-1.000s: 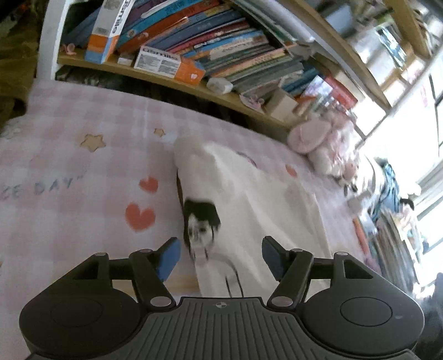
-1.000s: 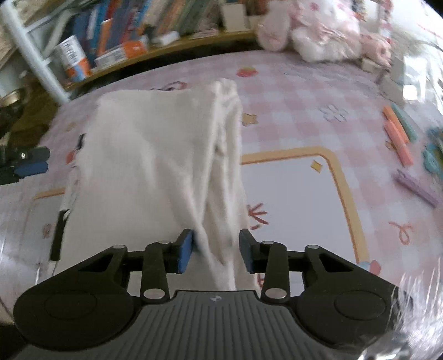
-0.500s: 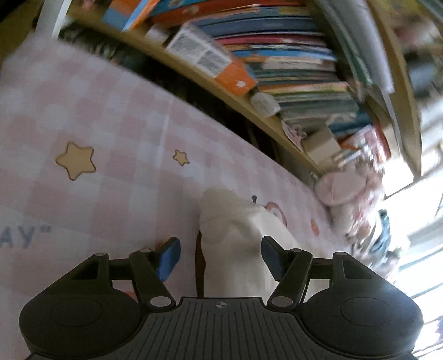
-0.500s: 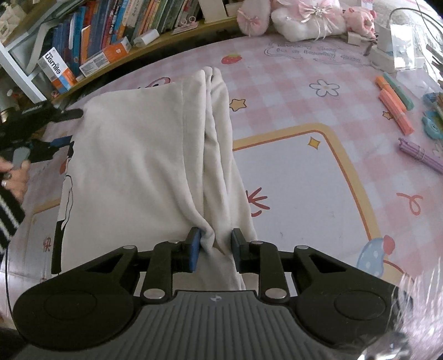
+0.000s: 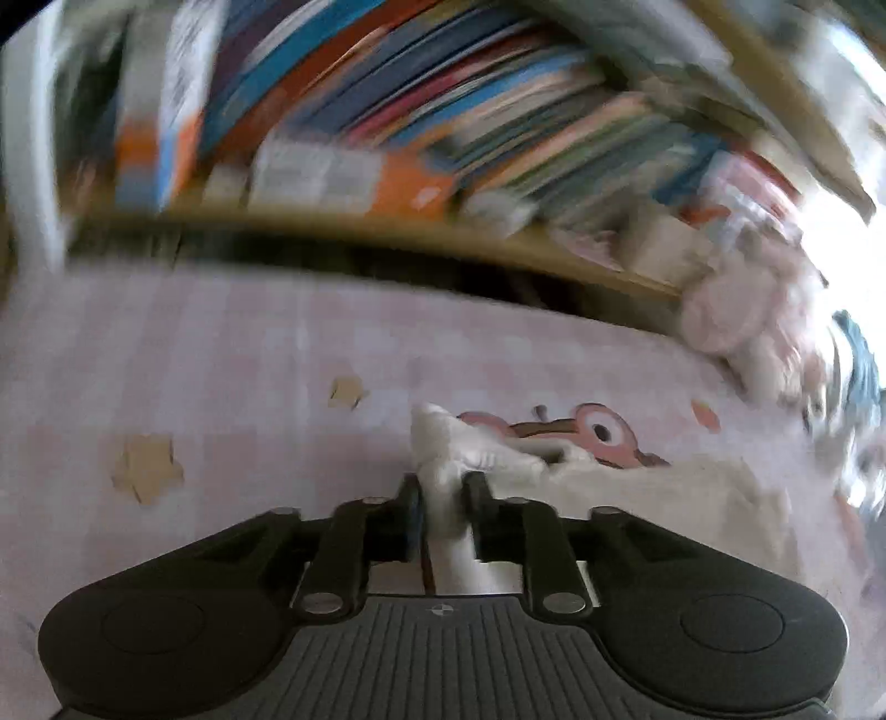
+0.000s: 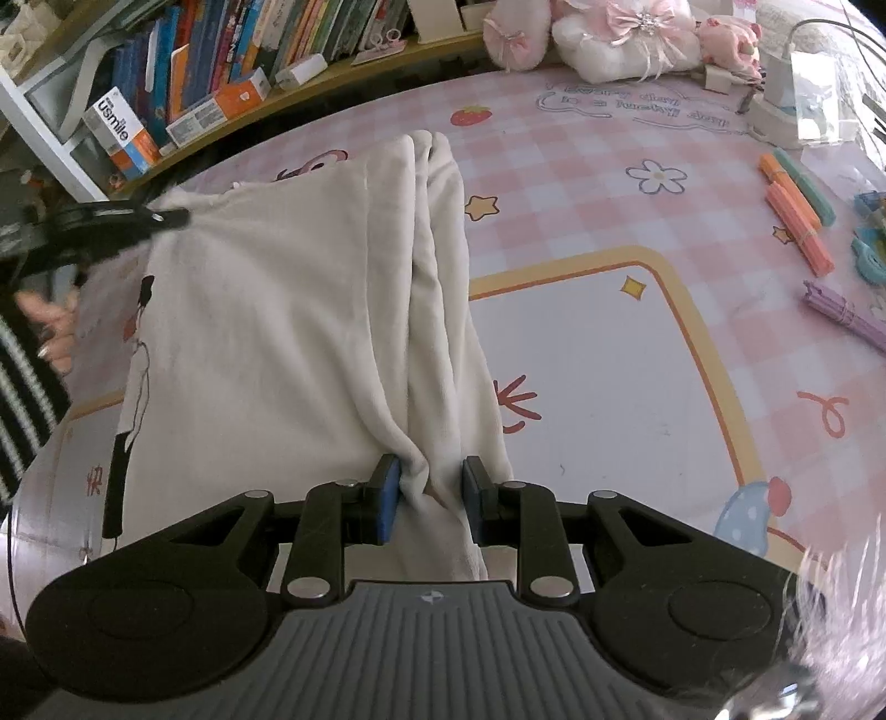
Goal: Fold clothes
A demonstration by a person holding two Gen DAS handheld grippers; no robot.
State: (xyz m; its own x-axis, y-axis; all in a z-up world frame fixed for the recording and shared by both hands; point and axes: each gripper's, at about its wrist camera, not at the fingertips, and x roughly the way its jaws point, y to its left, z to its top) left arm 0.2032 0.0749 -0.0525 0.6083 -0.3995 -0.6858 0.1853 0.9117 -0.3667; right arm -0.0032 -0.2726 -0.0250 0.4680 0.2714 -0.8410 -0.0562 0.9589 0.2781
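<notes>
A cream-white garment (image 6: pixel 266 332) with a small black cartoon print lies spread on the pink checked mat (image 6: pixel 581 138). My right gripper (image 6: pixel 426 493) is shut on a bunched fold at the garment's near edge. In the blurred left wrist view my left gripper (image 5: pixel 443 493) has its jaws closing on the garment's far corner (image 5: pixel 443 443), cloth pinched between the pads. The right wrist view shows the left gripper (image 6: pixel 166 219) at the garment's far-left corner, with a hand (image 6: pixel 50 327) and a striped sleeve behind it.
A low wooden shelf of books and boxes (image 6: pixel 232 72) runs along the mat's far edge. Pink plush toys (image 6: pixel 603 39) sit at the far right. Coloured markers and clips (image 6: pixel 803 216) lie on the right side of the mat.
The left gripper moved forward to the garment's far corner and its jaws closed from wide open onto the cloth. The right gripper stayed in place, gripping the bunched fold.
</notes>
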